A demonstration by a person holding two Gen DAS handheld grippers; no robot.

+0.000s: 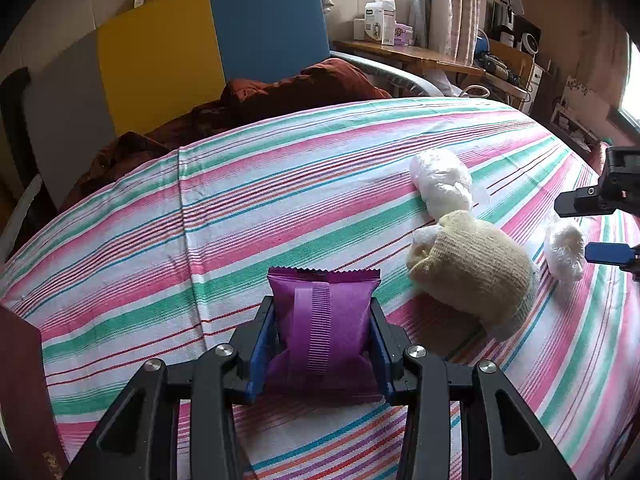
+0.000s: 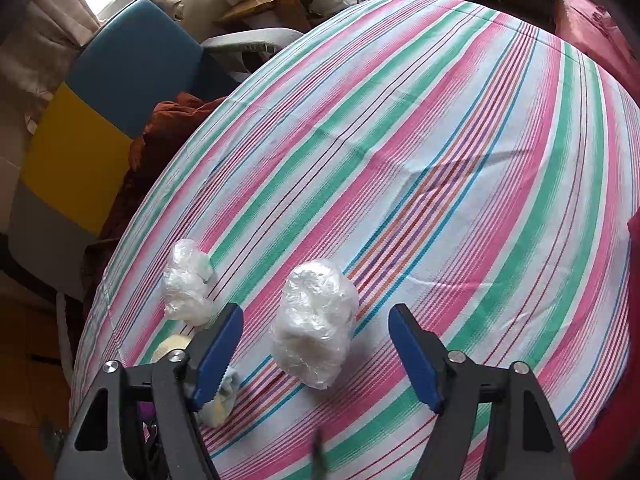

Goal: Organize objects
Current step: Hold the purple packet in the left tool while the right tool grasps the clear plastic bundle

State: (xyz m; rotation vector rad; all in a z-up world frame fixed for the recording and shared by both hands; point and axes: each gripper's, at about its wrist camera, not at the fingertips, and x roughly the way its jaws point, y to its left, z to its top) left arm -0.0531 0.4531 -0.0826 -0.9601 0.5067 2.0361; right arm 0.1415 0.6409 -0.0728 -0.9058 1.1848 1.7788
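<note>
At lower centre of the left wrist view, the left gripper (image 1: 323,340) clamps a purple packet (image 1: 324,320) between its fingers over the striped cloth (image 1: 240,208). Right wrist view, lower centre — the right gripper (image 2: 316,348) gapes wide, holding nothing, its fingers flanking a plastic-wrapped bundle (image 2: 314,322) on the cloth.

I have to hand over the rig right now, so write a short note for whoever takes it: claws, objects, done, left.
Left claw: shut on the purple packet, over the striped cloth.
Right claw: open, around but not gripping the near plastic-wrapped bundle.
Also on the cloth: a second wrapped bundle and a cream knitted item, loosely grouped.
Done: packet picked up.
Left: place the packet, probably grasp the near bundle. No container or target spot is visible.
</note>
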